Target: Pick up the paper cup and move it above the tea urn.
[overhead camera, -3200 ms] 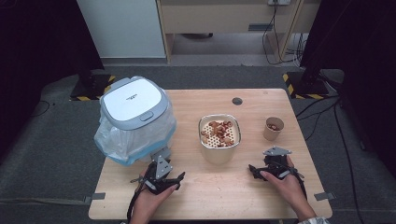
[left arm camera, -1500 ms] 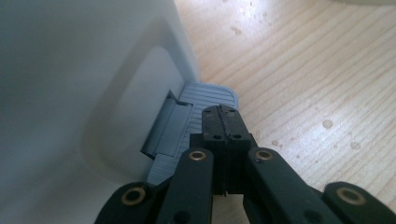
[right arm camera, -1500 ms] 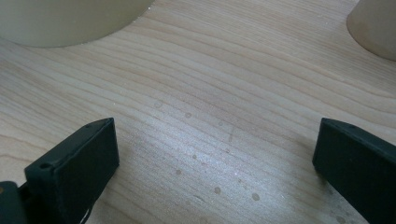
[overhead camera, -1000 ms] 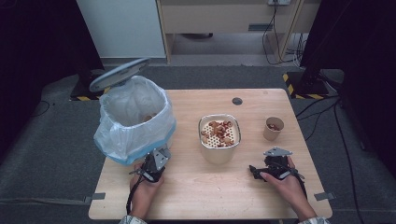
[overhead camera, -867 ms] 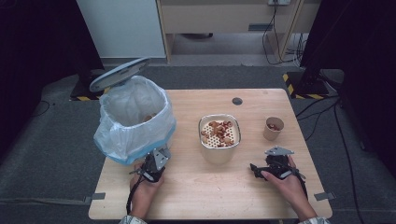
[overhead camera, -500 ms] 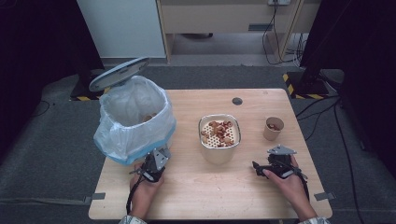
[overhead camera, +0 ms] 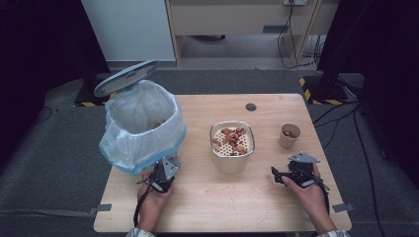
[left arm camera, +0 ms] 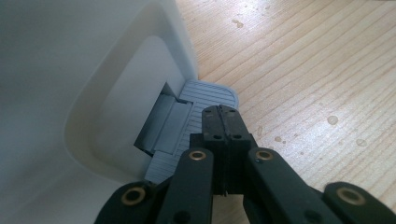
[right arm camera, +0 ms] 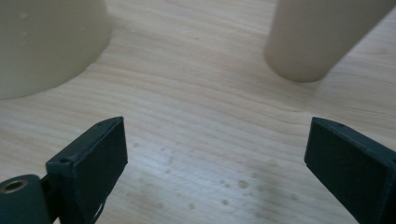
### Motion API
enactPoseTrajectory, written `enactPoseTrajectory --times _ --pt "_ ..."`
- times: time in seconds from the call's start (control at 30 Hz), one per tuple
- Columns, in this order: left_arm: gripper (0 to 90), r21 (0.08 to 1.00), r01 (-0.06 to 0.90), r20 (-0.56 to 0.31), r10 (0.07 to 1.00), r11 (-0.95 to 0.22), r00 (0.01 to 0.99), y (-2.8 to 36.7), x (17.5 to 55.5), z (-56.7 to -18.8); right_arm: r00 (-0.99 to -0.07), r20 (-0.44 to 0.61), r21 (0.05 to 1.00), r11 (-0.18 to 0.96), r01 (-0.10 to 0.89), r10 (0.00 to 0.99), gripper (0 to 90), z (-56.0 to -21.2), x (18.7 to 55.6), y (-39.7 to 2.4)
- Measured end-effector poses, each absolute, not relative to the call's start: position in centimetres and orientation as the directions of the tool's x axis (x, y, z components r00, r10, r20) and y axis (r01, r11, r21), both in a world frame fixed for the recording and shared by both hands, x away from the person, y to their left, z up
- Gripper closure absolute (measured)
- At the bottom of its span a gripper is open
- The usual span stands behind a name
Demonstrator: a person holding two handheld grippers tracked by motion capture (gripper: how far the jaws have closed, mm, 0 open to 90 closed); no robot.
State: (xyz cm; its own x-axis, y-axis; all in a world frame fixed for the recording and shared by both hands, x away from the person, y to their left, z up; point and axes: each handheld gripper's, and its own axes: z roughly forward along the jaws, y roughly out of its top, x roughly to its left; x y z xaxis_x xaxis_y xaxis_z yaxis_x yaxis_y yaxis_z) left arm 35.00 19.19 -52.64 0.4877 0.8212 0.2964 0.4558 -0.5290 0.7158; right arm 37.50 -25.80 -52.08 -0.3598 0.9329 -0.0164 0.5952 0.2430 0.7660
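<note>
A white pedal bin [overhead camera: 141, 126] lined with a clear bag stands at the table's left, its grey lid [overhead camera: 126, 78] tipped up and open. My left gripper [overhead camera: 162, 170] is at the bin's foot. In the left gripper view its shut tips [left arm camera: 220, 112] rest on the grey ribbed pedal [left arm camera: 201, 99] beside the bin wall [left arm camera: 70, 93]. A cream container [overhead camera: 232, 145] with a perforated insert holding nuts sits mid-table. My right gripper [overhead camera: 275, 173] lies to its right, open [right arm camera: 217, 140]; its jaws have just been closing slightly, with nothing between them.
A paper cup [overhead camera: 289, 136] with a few pieces inside stands beyond the right gripper, seen as the pale cylinder [right arm camera: 317, 37] in the right gripper view. A round black grommet [overhead camera: 251, 106] sits near the table's far edge. Small droplets dot the wood.
The bin lid, shut three seconds ago, now stands up. My left gripper has moved in to the bin's foot. The right hand has drifted slightly right.
</note>
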Motion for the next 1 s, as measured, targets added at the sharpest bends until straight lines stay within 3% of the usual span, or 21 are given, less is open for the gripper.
enactPoseTrajectory --times 0.37,0.7,1.0 --pt "89.6 0.717 0.455 0.299 0.822 -0.529 0.484 19.1 35.0 -52.7 -0.268 -0.004 0.797 0.165 0.581 0.963 5.6 -49.4 39.2 -28.2" --pt "89.6 0.716 0.455 0.301 0.822 -0.529 0.483 19.1 35.0 -52.7 -0.255 -0.031 0.794 0.179 0.581 0.966 6.1 -46.4 42.0 -29.5" --pt "89.6 0.718 0.455 0.297 0.823 -0.526 0.483 19.1 35.0 -52.7 -0.246 -0.002 0.799 0.150 0.582 0.969 5.8 -47.7 44.4 -29.5"
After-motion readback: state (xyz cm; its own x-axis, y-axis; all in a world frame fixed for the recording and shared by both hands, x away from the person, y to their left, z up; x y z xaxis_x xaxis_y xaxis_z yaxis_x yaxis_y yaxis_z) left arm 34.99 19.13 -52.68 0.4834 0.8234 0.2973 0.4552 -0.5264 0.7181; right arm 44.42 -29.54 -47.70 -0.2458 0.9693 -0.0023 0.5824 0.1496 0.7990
